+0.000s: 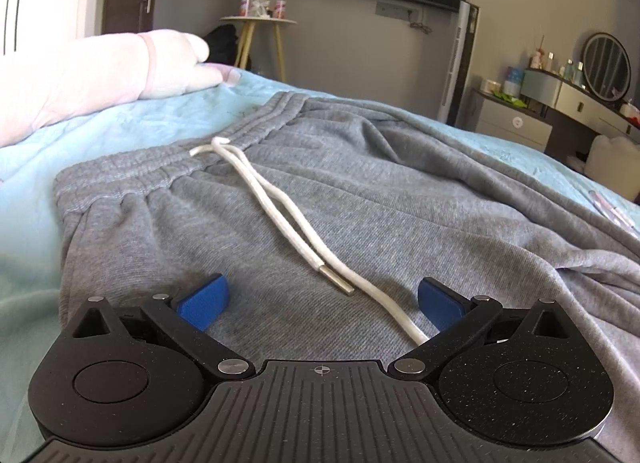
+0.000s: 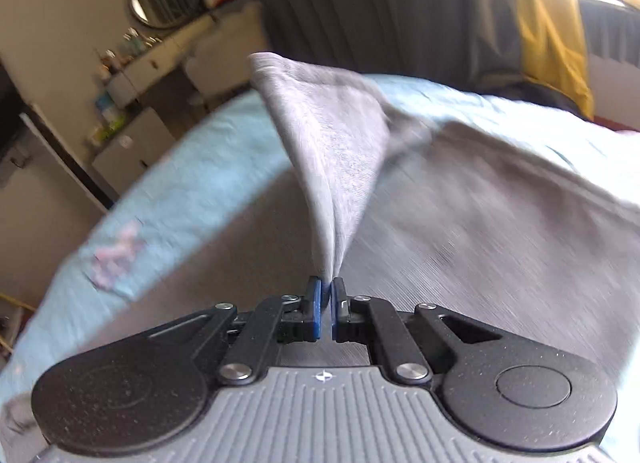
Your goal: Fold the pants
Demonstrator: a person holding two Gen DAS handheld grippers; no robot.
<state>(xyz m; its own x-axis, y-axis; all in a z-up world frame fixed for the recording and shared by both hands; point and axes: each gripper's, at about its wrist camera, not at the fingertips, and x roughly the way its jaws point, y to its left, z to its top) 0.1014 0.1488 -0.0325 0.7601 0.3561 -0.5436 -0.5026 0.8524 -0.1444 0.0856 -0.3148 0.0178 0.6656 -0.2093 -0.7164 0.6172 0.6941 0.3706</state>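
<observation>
the grey pants point(image 1: 360, 199) lie spread on the bed point(image 1: 32, 191), waistband toward its far edge, white drawstring point(image 1: 280, 215) trailing down the front. the left gripper point(image 1: 322, 303) hovers over them, jaws released and wide apart. the right gripper point(image 2: 327, 295) has its jaws clenched on a pinched fold of the pants, lifted off the bed.

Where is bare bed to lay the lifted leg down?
Bare blue sheet lies left of the waistband, up to a pink sleeve. Another strip runs left of the pants. The right gripper pinches the leg; cord clutters the front.
</observation>
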